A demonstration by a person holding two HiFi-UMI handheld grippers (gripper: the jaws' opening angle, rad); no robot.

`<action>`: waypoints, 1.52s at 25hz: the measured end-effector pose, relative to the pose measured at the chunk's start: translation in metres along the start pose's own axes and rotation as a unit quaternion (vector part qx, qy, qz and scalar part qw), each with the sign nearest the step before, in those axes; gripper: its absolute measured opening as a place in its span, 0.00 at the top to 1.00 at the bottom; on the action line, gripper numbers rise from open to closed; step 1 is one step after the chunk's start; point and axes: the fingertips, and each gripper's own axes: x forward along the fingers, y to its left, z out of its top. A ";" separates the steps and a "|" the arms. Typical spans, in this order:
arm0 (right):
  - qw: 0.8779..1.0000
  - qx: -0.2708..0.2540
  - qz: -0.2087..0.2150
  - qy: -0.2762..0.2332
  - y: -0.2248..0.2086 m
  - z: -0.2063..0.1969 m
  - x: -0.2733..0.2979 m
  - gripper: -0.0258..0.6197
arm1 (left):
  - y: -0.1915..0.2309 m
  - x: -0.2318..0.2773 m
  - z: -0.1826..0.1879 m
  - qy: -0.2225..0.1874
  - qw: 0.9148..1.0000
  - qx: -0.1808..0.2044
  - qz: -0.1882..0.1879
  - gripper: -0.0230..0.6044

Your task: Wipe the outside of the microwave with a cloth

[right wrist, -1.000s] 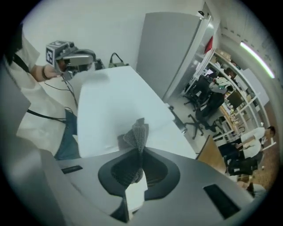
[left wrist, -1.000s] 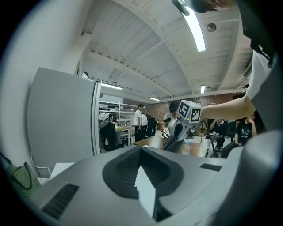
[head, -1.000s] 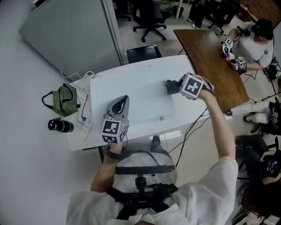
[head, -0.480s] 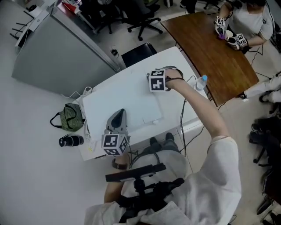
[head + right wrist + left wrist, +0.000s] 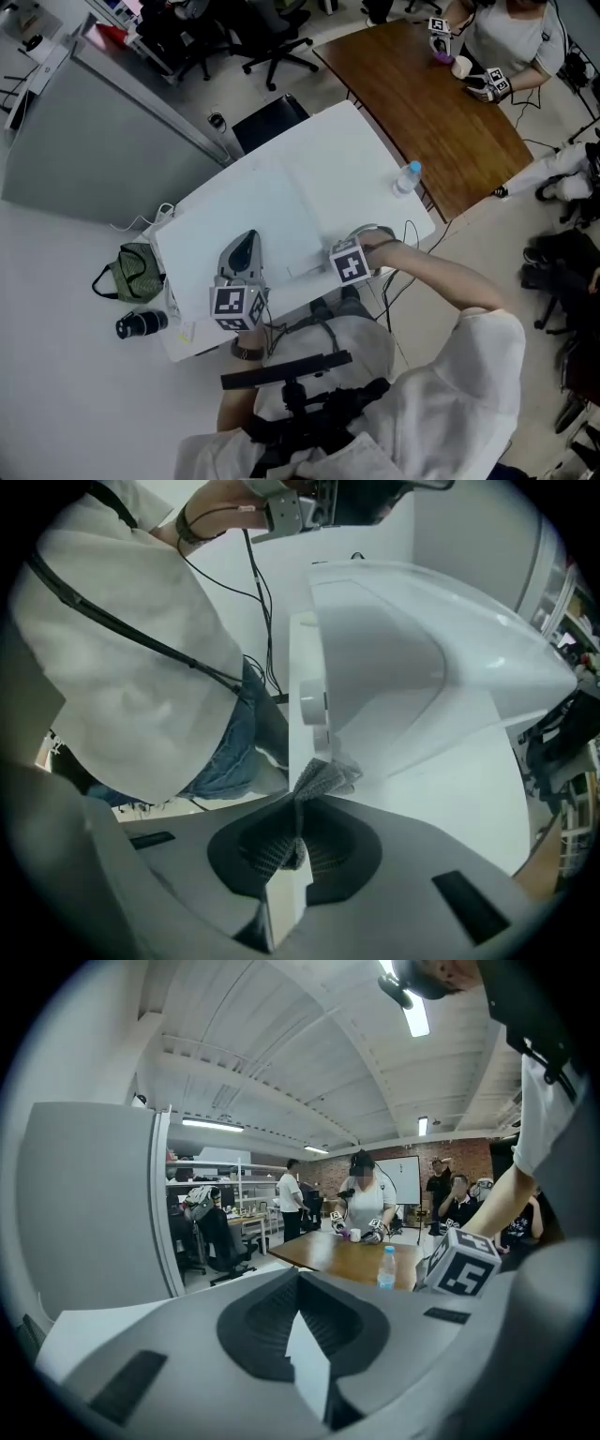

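The white microwave [image 5: 281, 202] fills the middle of the head view, seen from above. My right gripper [image 5: 336, 270] is at its front edge, close to my body, shut on a grey woven cloth [image 5: 323, 778]. In the right gripper view the cloth presses against the microwave's [image 5: 394, 667] front corner, just below a round knob [image 5: 309, 700]. My left gripper [image 5: 247, 236] rests on the top near the front left, jaws closed with nothing between them [image 5: 298, 1279].
A water bottle [image 5: 405, 178] stands at the right edge of the white surface. A green bag [image 5: 131, 267] and a black cylinder [image 5: 141, 323] lie at the left. A wooden table [image 5: 431, 94] with a seated person is at the far right. Cables [image 5: 408, 246] hang at the front right.
My right gripper has swept with the cloth from the far right part of the top back to the front edge near my body. The left gripper stays where it was.
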 end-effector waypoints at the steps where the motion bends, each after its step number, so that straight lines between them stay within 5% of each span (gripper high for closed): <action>1: 1.000 0.010 0.000 -0.003 -0.007 -0.004 0.005 0.93 | -0.003 0.003 -0.001 0.001 1.000 0.000 -0.004 0.95; 12: 0.983 0.086 -0.126 -0.098 -0.222 0.020 0.011 0.93 | -0.004 0.004 -0.004 0.009 1.000 0.014 0.006 0.95; 19: 0.940 0.216 -0.217 -0.151 -0.315 0.009 0.000 0.93 | 0.007 -0.003 -0.010 0.016 1.000 0.008 0.018 0.95; 21: 0.938 0.229 -0.201 -0.162 -0.311 0.010 0.008 0.93 | 0.008 -0.005 -0.009 0.017 1.000 0.007 0.019 0.95; 25: 0.963 0.180 -0.145 -0.139 -0.259 0.006 0.036 0.93 | 0.004 -0.008 -0.008 0.017 1.000 0.013 0.017 0.95; 29: 0.971 0.161 -0.139 -0.113 -0.196 -0.015 0.057 0.93 | -0.015 -0.002 -0.012 0.016 1.000 0.018 -0.003 0.95; 34: 0.958 0.211 -0.134 -0.145 -0.099 -0.028 0.073 0.93 | -0.046 -0.003 -0.022 0.011 0.999 0.011 -0.041 0.95; 38: 0.929 0.279 -0.136 -0.202 -0.018 -0.004 0.073 0.93 | -0.063 -0.034 -0.033 0.007 0.997 0.001 -0.072 0.95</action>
